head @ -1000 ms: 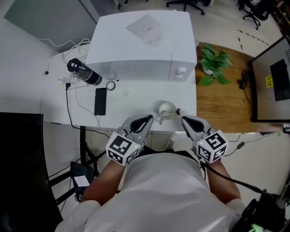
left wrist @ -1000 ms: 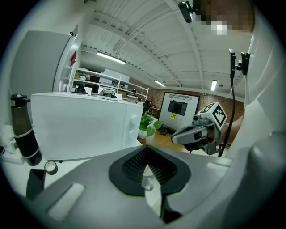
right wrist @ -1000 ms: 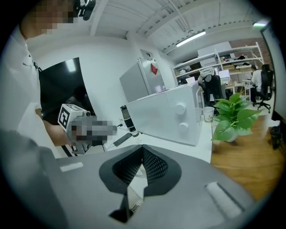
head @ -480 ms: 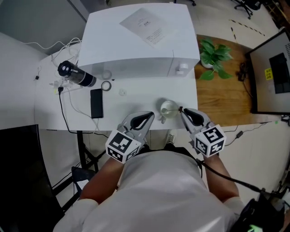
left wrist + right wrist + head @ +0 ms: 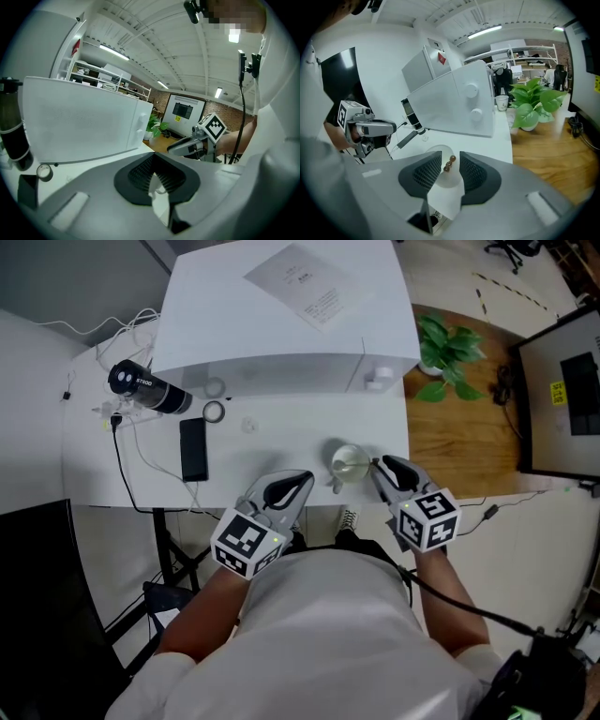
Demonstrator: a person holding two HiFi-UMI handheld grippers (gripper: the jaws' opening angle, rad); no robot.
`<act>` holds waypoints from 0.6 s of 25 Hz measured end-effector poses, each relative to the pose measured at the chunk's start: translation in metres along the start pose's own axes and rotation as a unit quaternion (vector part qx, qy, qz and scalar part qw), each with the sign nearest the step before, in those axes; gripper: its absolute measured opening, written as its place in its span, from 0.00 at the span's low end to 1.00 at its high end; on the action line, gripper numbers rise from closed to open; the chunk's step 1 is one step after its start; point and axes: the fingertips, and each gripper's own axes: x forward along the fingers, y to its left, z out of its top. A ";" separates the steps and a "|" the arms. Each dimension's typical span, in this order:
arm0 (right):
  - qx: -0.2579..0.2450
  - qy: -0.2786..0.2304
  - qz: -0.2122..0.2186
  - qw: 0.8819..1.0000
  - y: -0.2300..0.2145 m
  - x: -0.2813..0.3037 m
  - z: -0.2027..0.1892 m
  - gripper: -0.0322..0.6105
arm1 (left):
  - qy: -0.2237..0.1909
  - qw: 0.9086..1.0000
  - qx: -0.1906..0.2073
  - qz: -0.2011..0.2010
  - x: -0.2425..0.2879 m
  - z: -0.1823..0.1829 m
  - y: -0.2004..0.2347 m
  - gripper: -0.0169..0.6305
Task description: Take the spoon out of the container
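The spoon [image 5: 449,164] sits in the container [image 5: 348,463], a small clear bowl near the front edge of the white table [image 5: 281,451], with its brown beaded handle poking up over the rim on the side nearest the right gripper [image 5: 381,467]. From that gripper's own view the handle stands right between the two jaws, which are spread apart with a sliver of daylight on either side of the beads, so I'd say the grip is lined up but not yet made. The left gripper [image 5: 153,174] hangs off to the other side of the bowl, just at the table's edge, its jaws pressed together at the tips with nothing between them, taking no part in this. Beyond the right gripper's tips, past the bowl, stands a big white box [image 5: 281,324] with two round knobs on its face; further off to the left gripper's outer side lie a black phone [image 5: 193,448], a roll of tape [image 5: 214,412] and a dark cylinder [image 5: 145,388] among some cables, and a potted plant [image 5: 448,357] sits well out to the right gripper's outer side. As I read it, only the approach is done: the pinch on the handle, the lift clear of the bowl and the setting down are all left to do
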 end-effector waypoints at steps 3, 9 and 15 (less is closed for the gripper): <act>0.008 0.008 0.002 1.000 -0.001 0.007 -0.004 0.22 | 0.003 1.000 -0.002 0.000 -0.001 -0.002 0.002 0.03; 0.013 0.026 0.007 1.000 -0.002 0.017 -0.013 0.22 | 0.004 1.000 -0.005 0.003 -0.001 -0.002 0.006 0.03; 0.005 0.035 0.006 0.999 -0.001 0.019 -0.016 0.18 | 0.005 1.000 -0.007 0.002 -0.001 -0.002 0.009 0.03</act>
